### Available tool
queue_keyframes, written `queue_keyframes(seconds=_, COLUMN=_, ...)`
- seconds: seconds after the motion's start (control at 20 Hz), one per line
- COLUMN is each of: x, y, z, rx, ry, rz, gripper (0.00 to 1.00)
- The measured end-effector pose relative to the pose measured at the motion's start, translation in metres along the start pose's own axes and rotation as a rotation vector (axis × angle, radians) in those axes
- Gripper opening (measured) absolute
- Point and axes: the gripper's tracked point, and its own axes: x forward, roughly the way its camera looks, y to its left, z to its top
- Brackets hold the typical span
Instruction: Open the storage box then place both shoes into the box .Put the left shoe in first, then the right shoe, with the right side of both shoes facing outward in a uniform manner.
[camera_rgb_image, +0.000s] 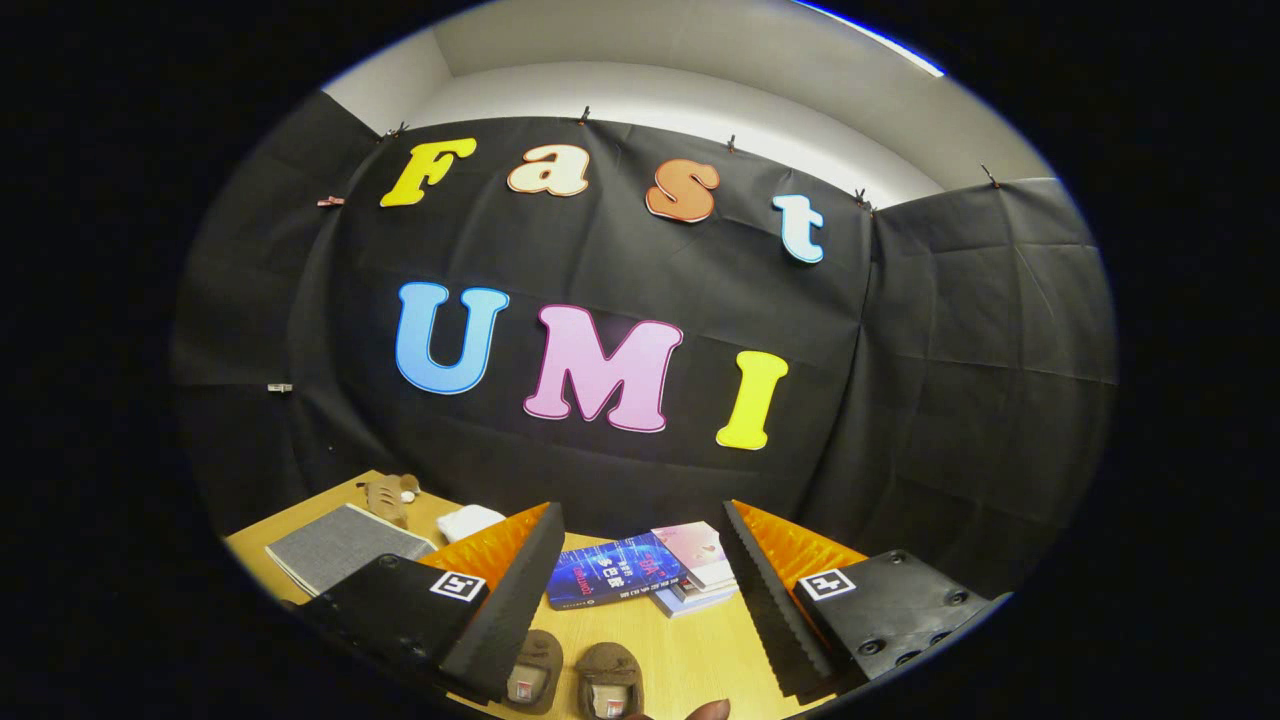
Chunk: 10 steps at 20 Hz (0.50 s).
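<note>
Booth: black cloth wall, wooden desk (690, 650) | left: grey pad (335, 545), small tan item, white cloth (468, 520) | middle: stacked books (640, 575); two brown shoes (572, 680) side by side between the fingers | tool (640, 585): spread wide, holding nothing | progress: box unseen, both shoes unplaced

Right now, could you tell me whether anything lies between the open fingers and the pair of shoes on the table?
Nothing visible does. The gripper is open and empty, and the two brown shoes lie side by side on the wooden table, low between the fingers. The books lie beyond the shoes, not in the way.
</note>
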Motion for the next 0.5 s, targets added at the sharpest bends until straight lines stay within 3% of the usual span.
queue_keyframes(seconds=0.15, x=0.007, y=0.028, z=-0.01, rx=0.028, ry=0.046, rz=0.122, gripper=0.97)
queue_keyframes(seconds=0.4, x=0.011, y=0.113, z=-0.047, rx=0.234, ry=0.206, rz=0.474, gripper=0.98)
queue_keyframes(seconds=0.5, x=0.014, y=0.144, z=-0.069, rx=0.326, ry=0.291, rz=0.569, gripper=0.98)
